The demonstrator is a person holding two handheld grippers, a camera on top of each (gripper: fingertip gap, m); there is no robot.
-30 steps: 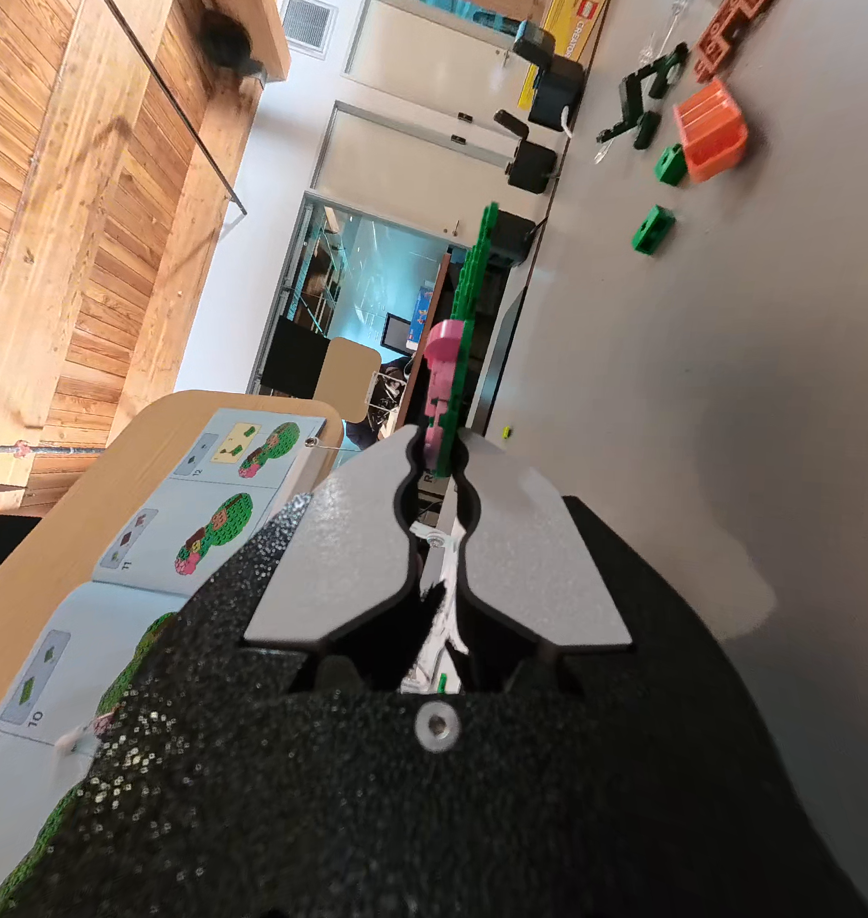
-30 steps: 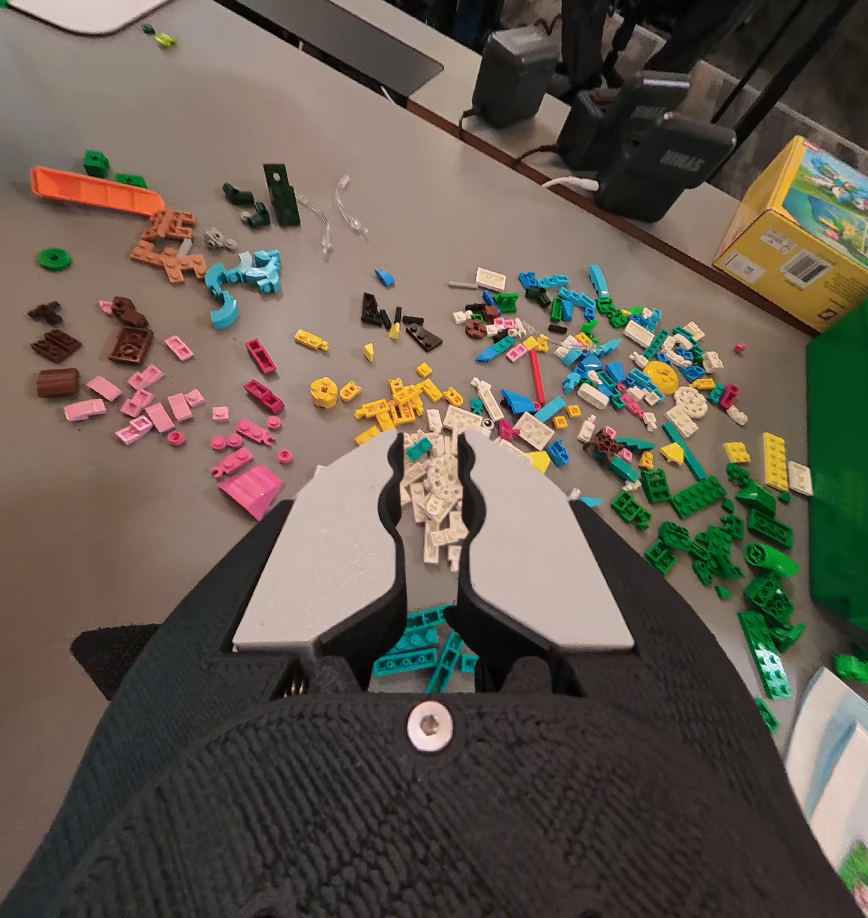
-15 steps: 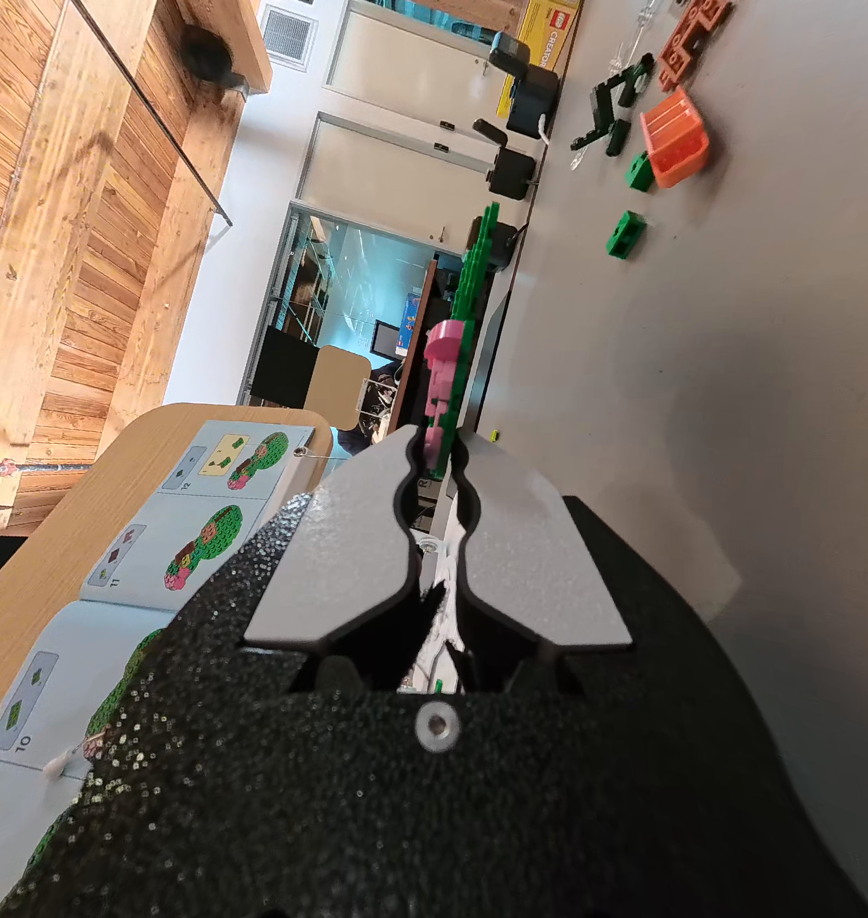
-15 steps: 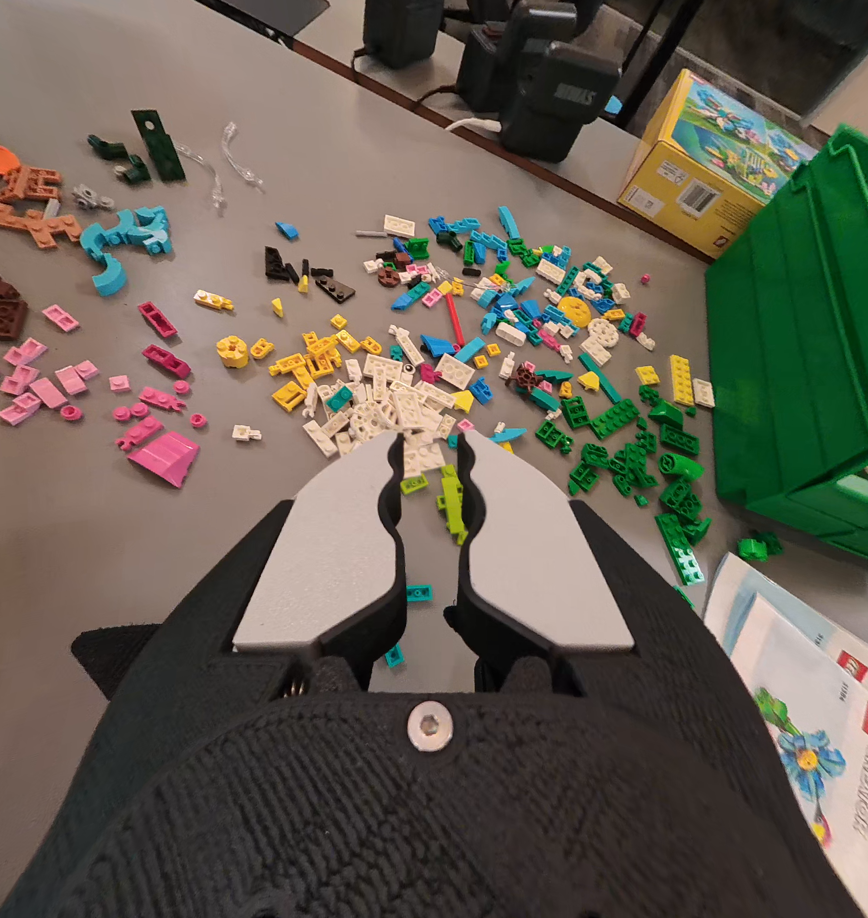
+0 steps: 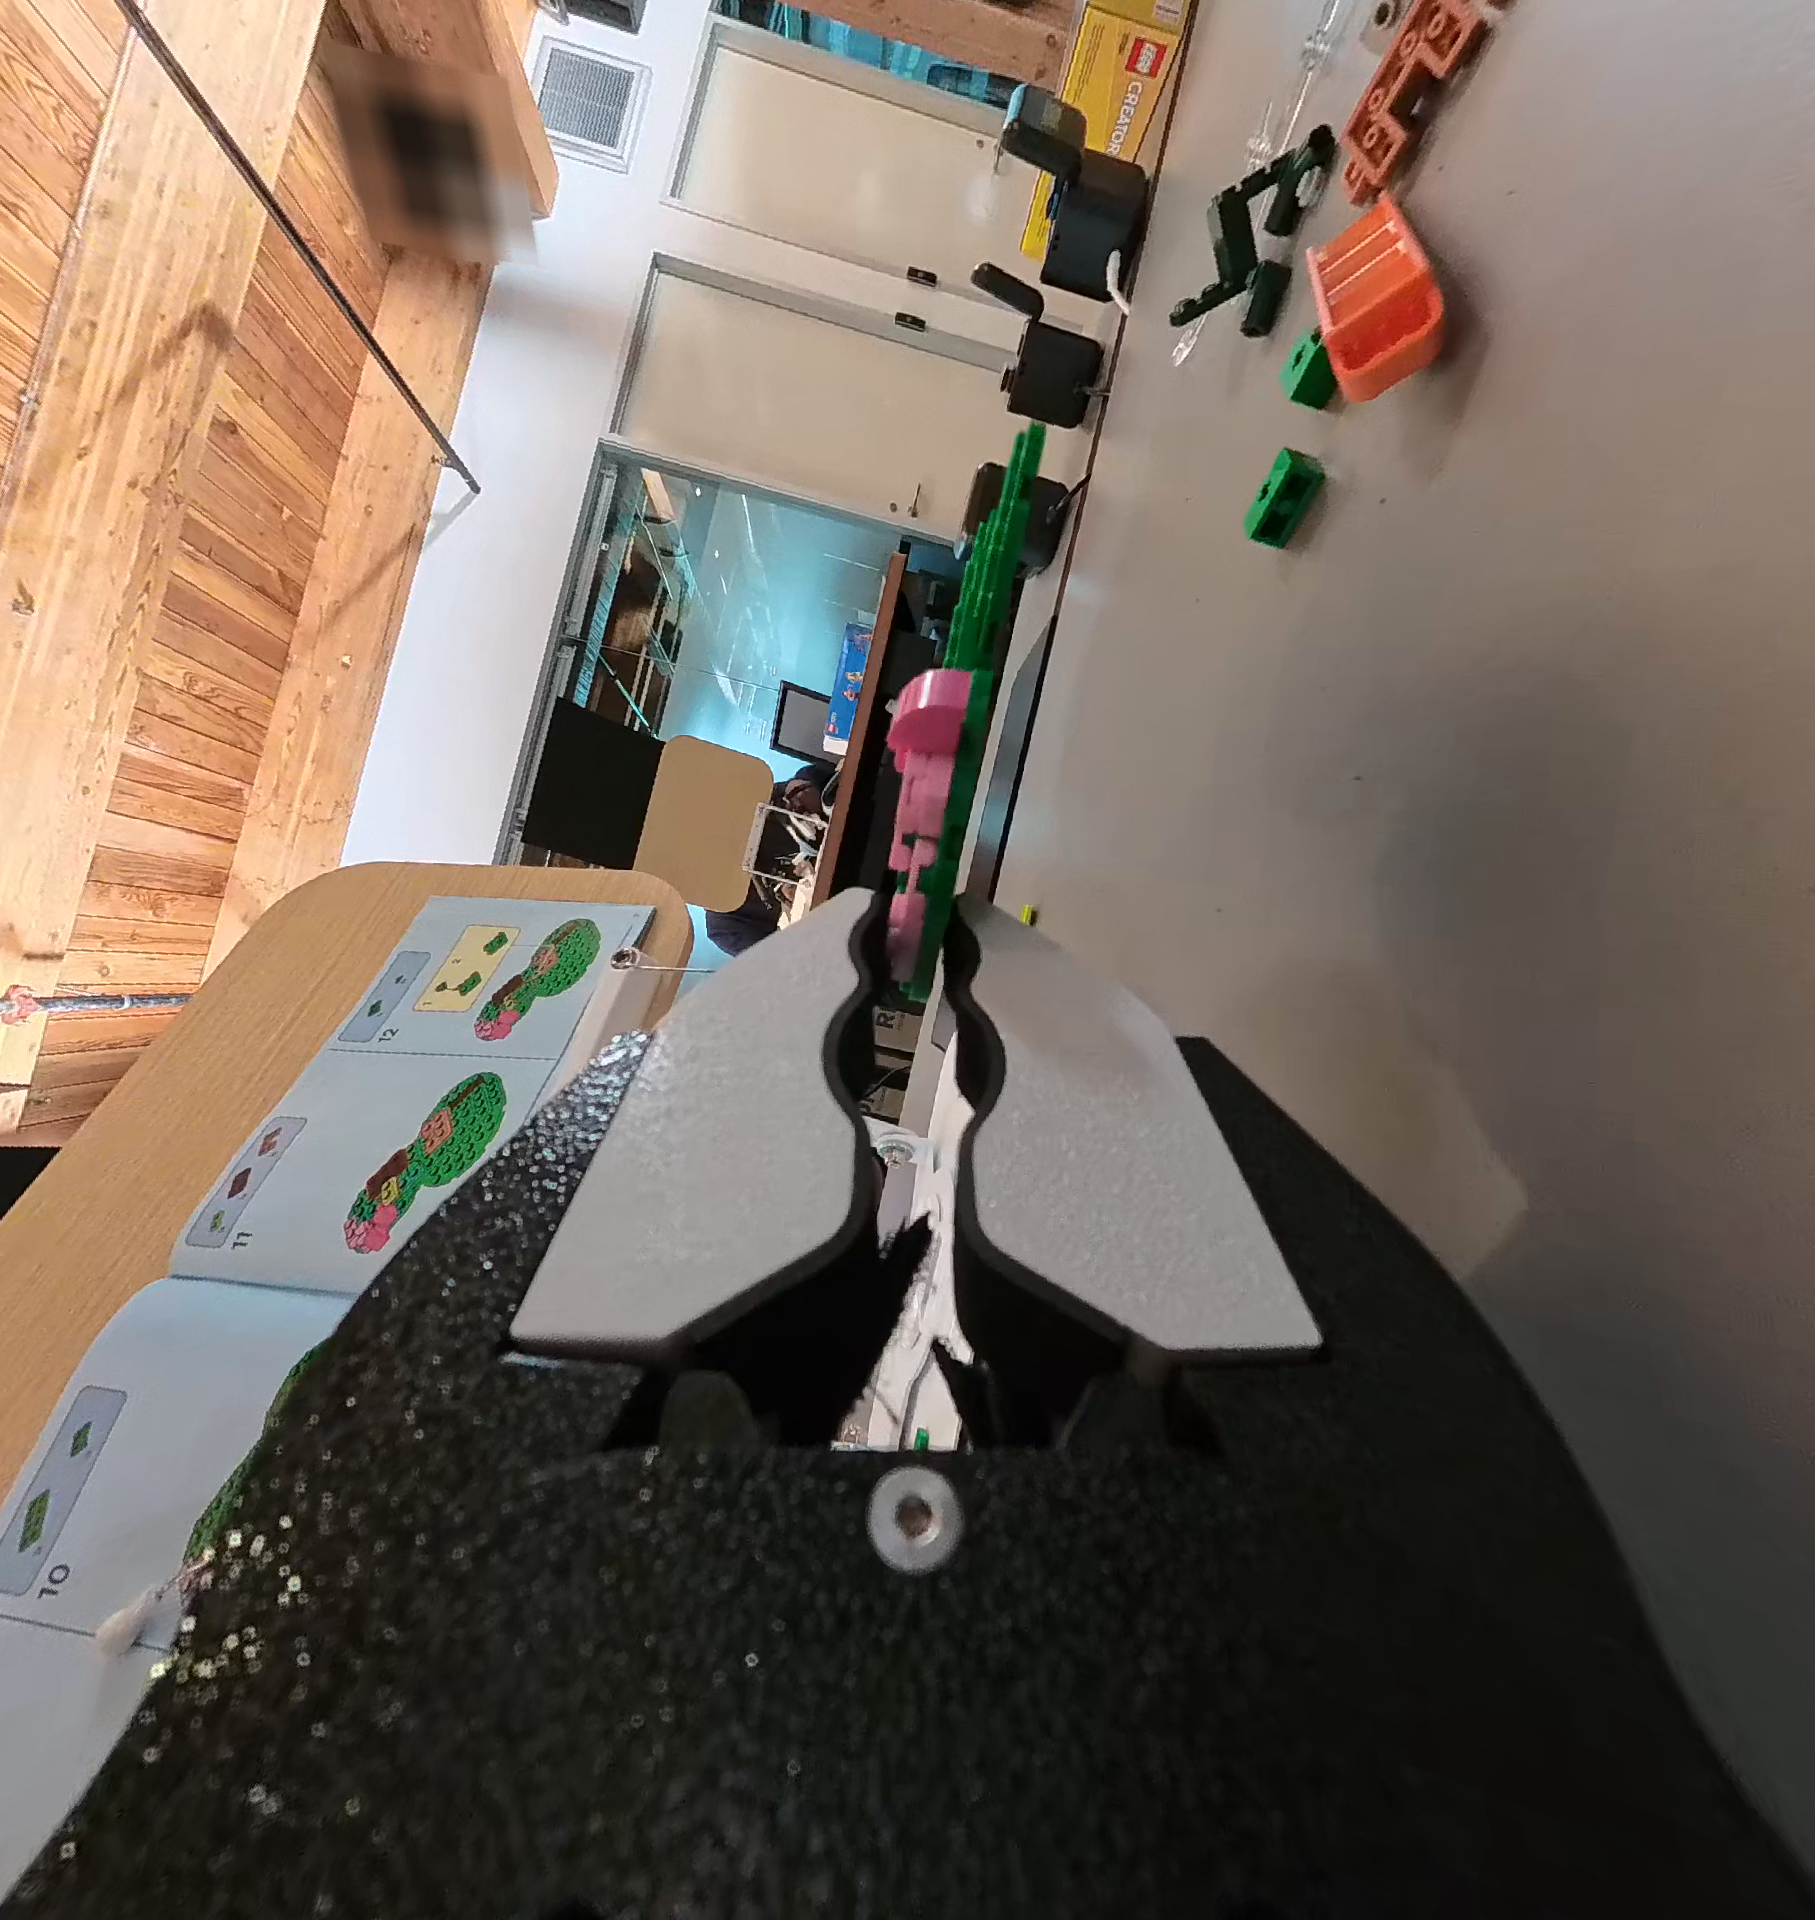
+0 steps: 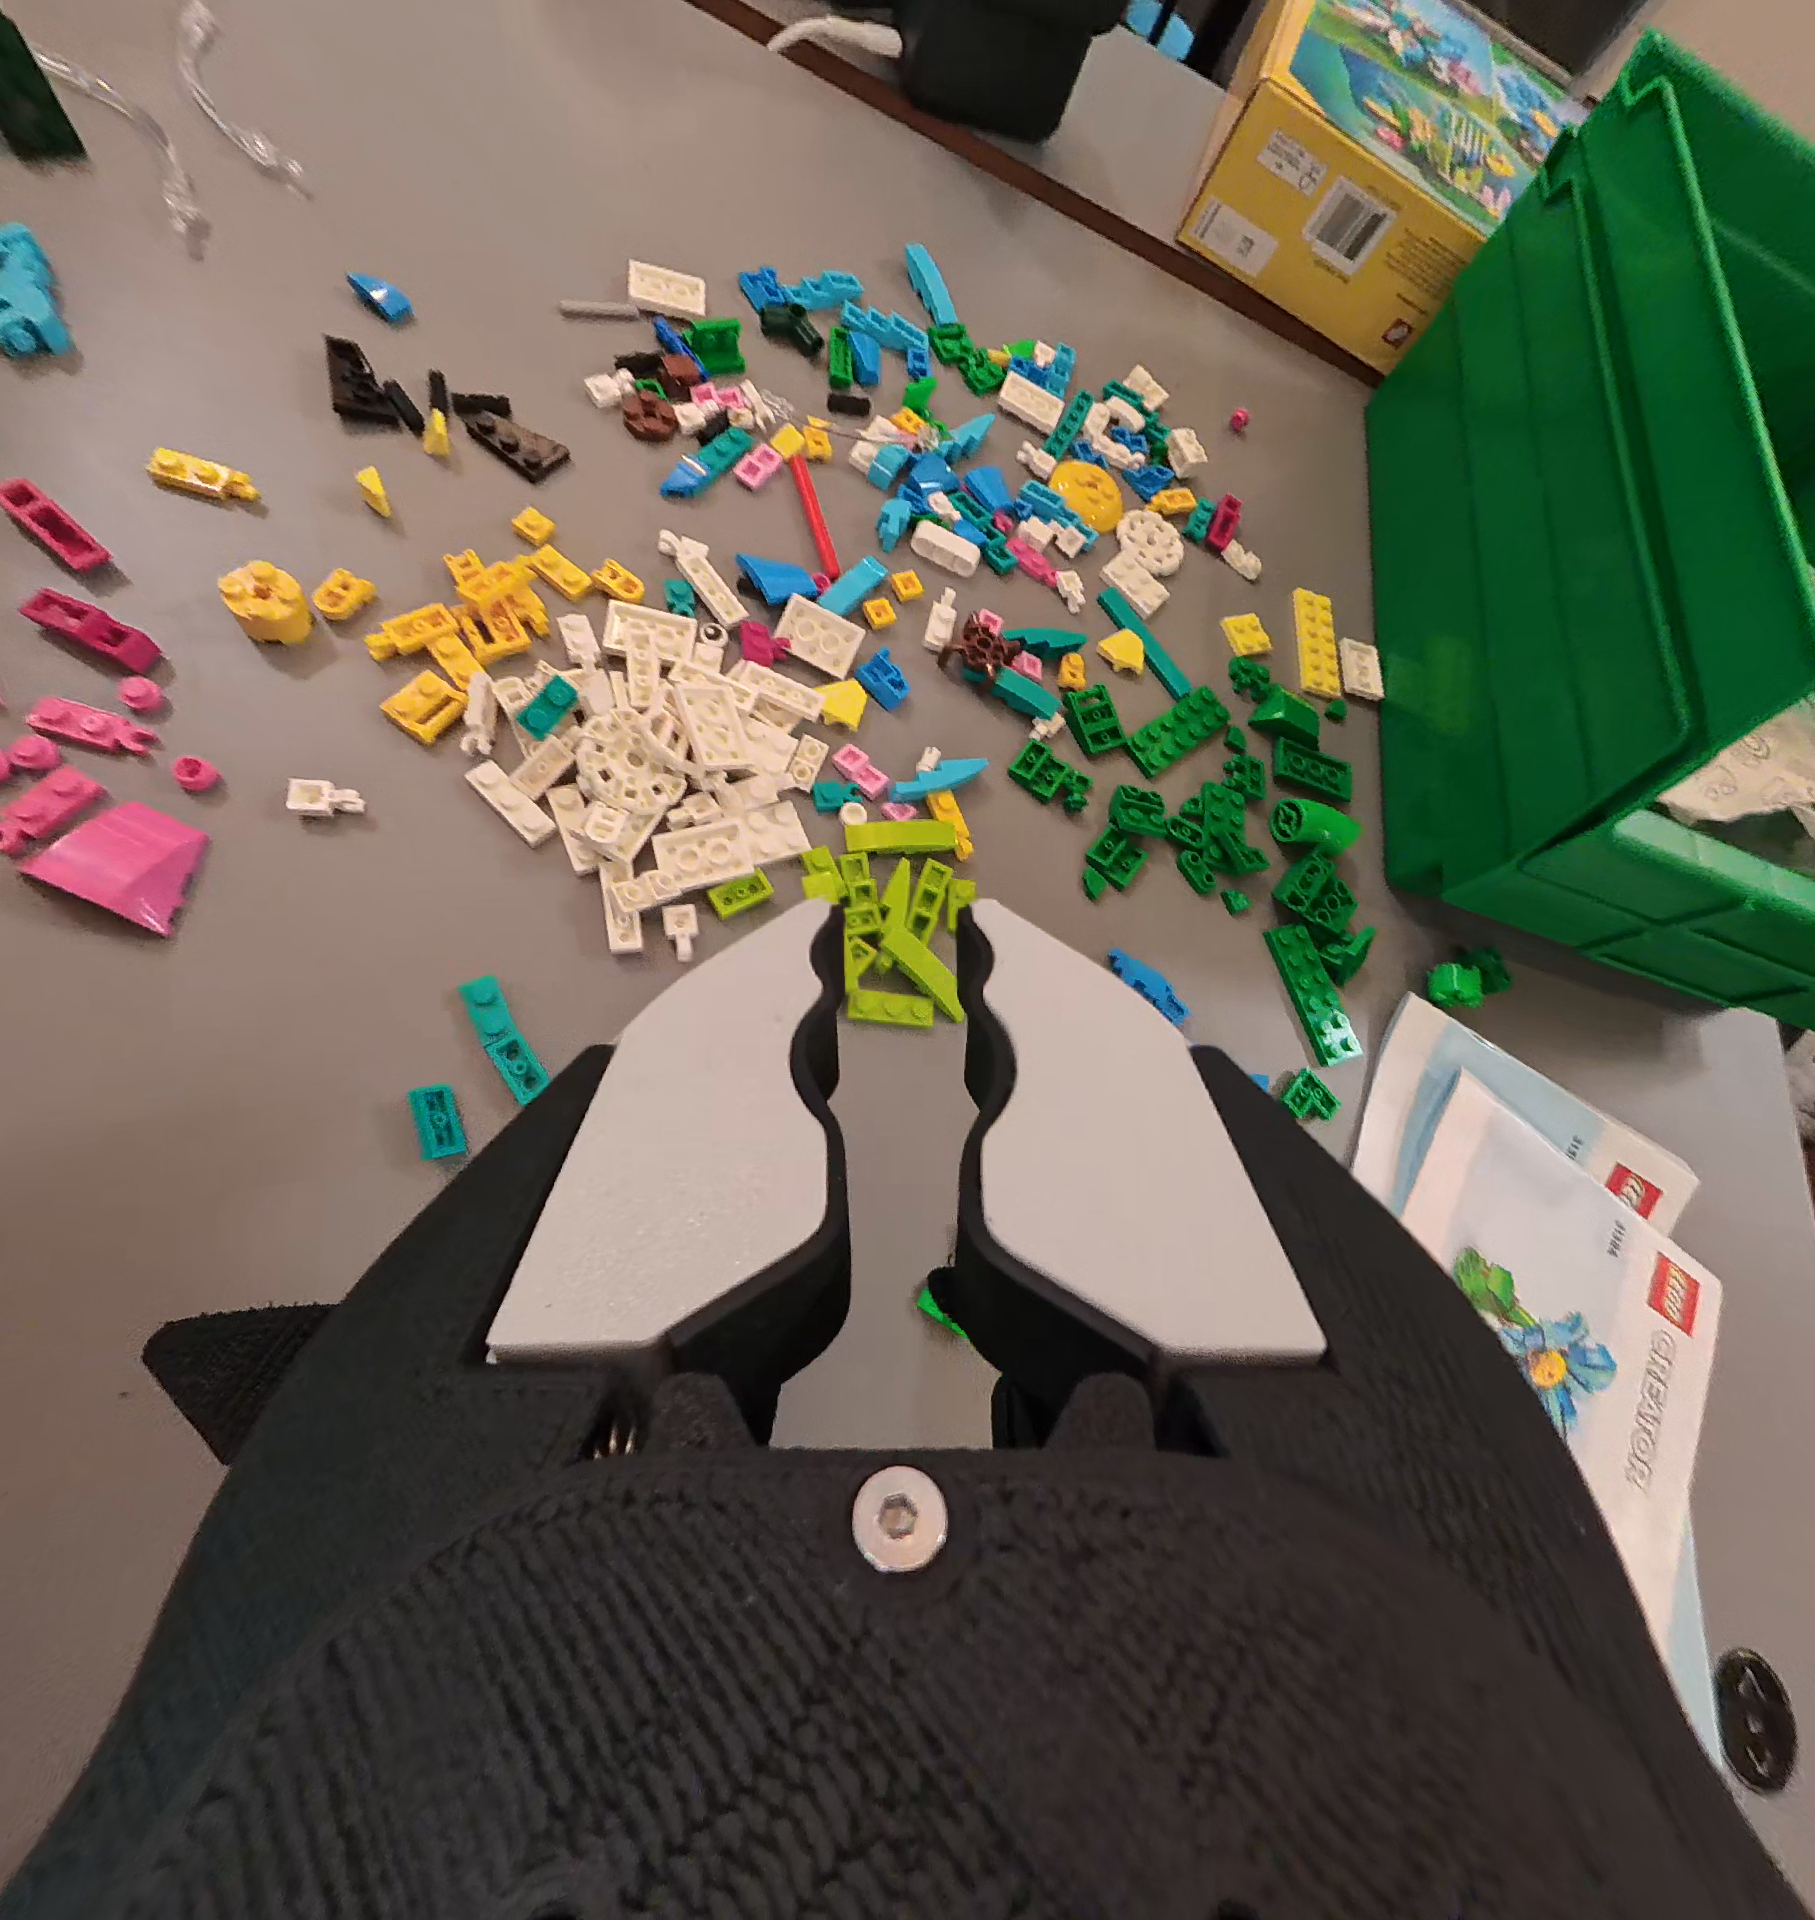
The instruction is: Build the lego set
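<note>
My left gripper (image 5: 916, 940) is shut on the edge of a green Lego plate (image 5: 986, 613) with pink bricks (image 5: 922, 769) stuck on its side, held edge-on above the grey table (image 5: 1505, 935). An open instruction booklet (image 5: 404, 1101) lies to its left. My right gripper (image 6: 898, 914) is open and empty, hovering above a small heap of lime-green pieces (image 6: 898, 914) that shows between its fingers. Beyond lie white pieces (image 6: 664, 748), yellow pieces (image 6: 467, 634), dark green pieces (image 6: 1215, 821) and pink pieces (image 6: 82, 748).
Green bins (image 6: 1630, 540) stand at the right, a yellow Lego box (image 6: 1370, 177) behind them, booklets (image 6: 1547, 1278) at the near right. In the left wrist view an orange piece (image 5: 1376, 301) and green bricks (image 5: 1284, 497) lie on the table, black devices (image 5: 1079, 218) along its far edge. Some 50 centimetres of space lies between my two pairs of fingers.
My right gripper has moved right and toward the green bins, from over the white pieces to over the lime-green heap. My left gripper has shifted only slightly, still holding the plate.
</note>
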